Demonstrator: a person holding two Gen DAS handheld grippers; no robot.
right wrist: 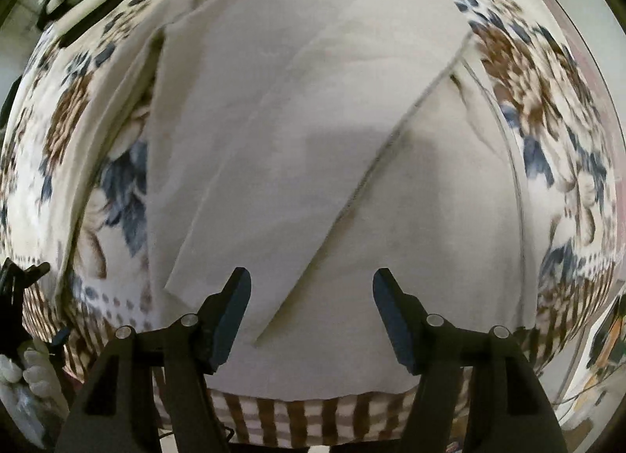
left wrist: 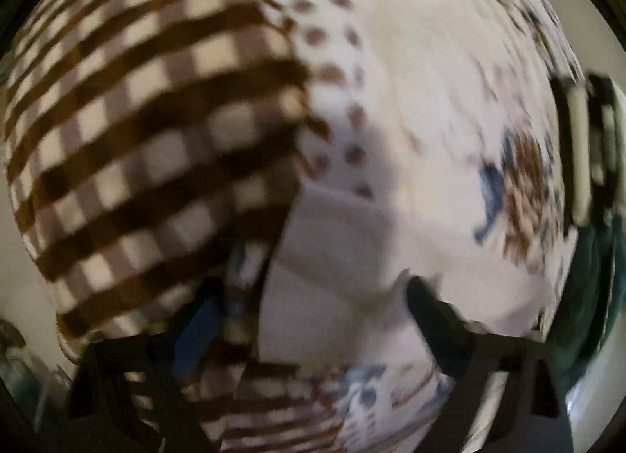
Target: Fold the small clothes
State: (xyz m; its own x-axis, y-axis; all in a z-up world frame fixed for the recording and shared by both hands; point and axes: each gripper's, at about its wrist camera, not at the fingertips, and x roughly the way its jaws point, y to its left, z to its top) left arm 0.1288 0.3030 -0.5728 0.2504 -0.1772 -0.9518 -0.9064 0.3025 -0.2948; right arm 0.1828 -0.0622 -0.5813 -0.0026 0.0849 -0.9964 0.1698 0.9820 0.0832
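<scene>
A white garment [right wrist: 313,132] lies spread on a patterned tablecloth [right wrist: 547,108], with a folded flap running diagonally across it. My right gripper [right wrist: 311,288] hovers open just above the garment's near part, touching nothing. In the blurred left wrist view the same white garment [left wrist: 352,257] lies between the fingers of my left gripper [left wrist: 313,296], which stands open at the garment's edge. One left finger [left wrist: 434,308] is on the cloth; the other finger [left wrist: 203,320] is over the checked part.
The tablecloth has a brown checked border [left wrist: 148,132], brown dots and blue-brown flowers [left wrist: 520,186]. A dark-and-white object [left wrist: 587,155] sits at the right edge of the left wrist view. The table's edge and floor [right wrist: 598,355] show at the right.
</scene>
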